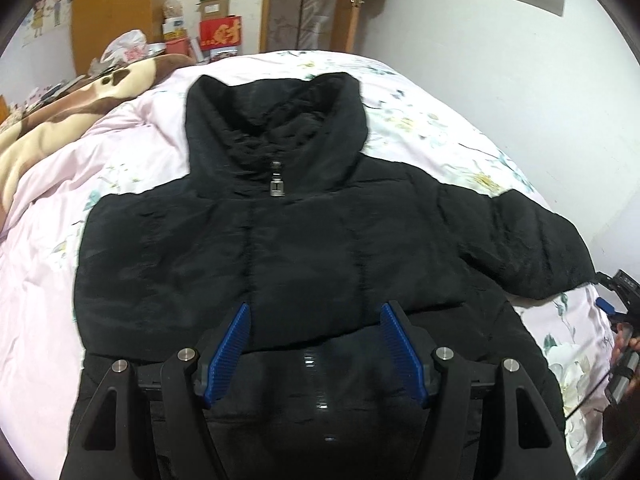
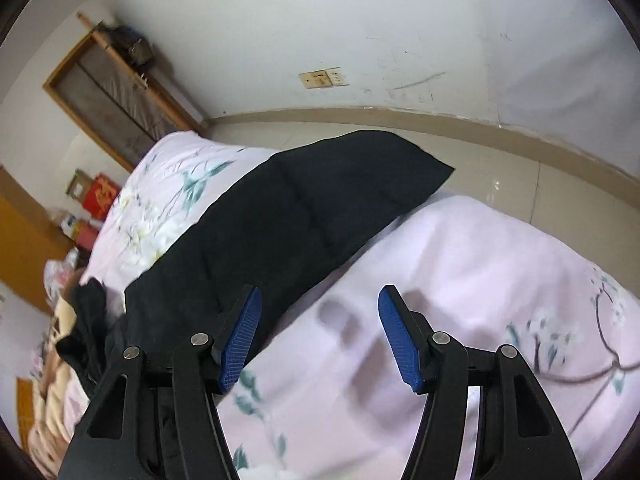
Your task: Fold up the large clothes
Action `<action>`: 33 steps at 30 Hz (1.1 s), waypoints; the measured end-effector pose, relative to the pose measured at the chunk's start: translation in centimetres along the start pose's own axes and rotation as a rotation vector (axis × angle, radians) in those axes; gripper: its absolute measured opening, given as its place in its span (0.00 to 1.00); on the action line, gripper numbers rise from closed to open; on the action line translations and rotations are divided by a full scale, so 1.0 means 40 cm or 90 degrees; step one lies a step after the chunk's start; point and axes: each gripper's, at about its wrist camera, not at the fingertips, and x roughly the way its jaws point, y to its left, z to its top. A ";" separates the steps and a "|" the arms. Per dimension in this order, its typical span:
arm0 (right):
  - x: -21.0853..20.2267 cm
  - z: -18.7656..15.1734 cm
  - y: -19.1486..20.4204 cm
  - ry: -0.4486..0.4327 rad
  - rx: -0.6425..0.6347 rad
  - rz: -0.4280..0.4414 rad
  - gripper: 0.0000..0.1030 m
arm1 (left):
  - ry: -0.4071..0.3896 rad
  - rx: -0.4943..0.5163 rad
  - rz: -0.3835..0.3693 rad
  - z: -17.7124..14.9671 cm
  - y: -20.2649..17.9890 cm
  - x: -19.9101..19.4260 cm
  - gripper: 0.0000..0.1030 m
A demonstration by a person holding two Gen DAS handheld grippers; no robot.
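On the bed (image 1: 48,240), a black puffer jacket (image 1: 280,240) lies front-up across the pink floral quilt, its collar pointing away toward the door side and its zipper pull (image 1: 277,188) just below the collar. One sleeve appears already folded across the chest, forming a band whose lower edge sits just in front of the left gripper (image 1: 315,308). The other sleeve (image 2: 320,208) stretches out from the jacket toward the bed's edge, its cuff hanging past the quilt over the floor.

The main risk, as I judge it, is the bulk of the padding: a puffy sleeve folded over the chest tends to spring back or slide off, and a pinch that catches only the slippery outer shell may slip free mid-carry. A grab that also takes the quilt beneath the jacket would drag the bedding and spoil the layout. The overhanging cuff could also pull the sleeve off the bed if it is nudged.

The left gripper hovers over the jacket's lower front, jaws spread wide, holding nothing; whether its tips brush the fabric I cannot tell. The right gripper (image 2: 320,300) sits beside the outstretched sleeve, above bare quilt, jaws equally wide and empty, with its left finger (image 2: 242,336) over the sleeve's near edge.
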 end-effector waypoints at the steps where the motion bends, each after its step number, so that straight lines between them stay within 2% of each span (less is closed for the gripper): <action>1: 0.009 0.005 -0.011 0.007 0.013 0.006 0.61 | 0.003 0.001 -0.003 0.001 -0.011 0.005 0.65; 4: 0.033 0.018 -0.018 0.019 0.018 0.014 0.66 | 0.004 0.007 -0.008 0.004 -0.035 0.017 0.65; 6: 0.049 0.034 -0.007 0.020 0.007 0.014 0.73 | 0.011 0.009 -0.011 0.001 -0.044 0.027 0.65; 11: 0.087 0.066 0.004 0.025 0.029 0.017 0.74 | 0.024 0.003 -0.004 -0.009 -0.030 0.044 0.65; 19: 0.108 0.090 0.053 0.014 0.015 -0.042 0.73 | 0.036 -0.013 0.012 -0.021 0.011 0.057 0.65; 20: 0.103 0.091 0.054 0.007 0.017 -0.043 0.68 | 0.037 -0.015 0.013 -0.022 0.015 0.058 0.65; 21: 0.096 0.091 0.056 -0.001 0.018 -0.048 0.56 | 0.038 -0.017 0.017 -0.023 0.020 0.058 0.65; 23: 0.086 0.095 0.056 -0.013 0.014 -0.049 0.40 | 0.036 -0.020 0.019 -0.024 0.028 0.057 0.65; 25: 0.074 0.097 0.060 -0.022 0.000 -0.037 0.28 | 0.039 -0.025 0.022 -0.027 0.038 0.057 0.65; 29: 0.038 0.107 0.103 -0.051 -0.055 -0.036 0.18 | 0.045 -0.036 0.014 -0.031 0.056 0.056 0.65; 33: -0.011 0.102 0.181 -0.079 -0.128 -0.022 0.14 | 0.047 -0.041 -0.003 -0.035 0.064 0.043 0.65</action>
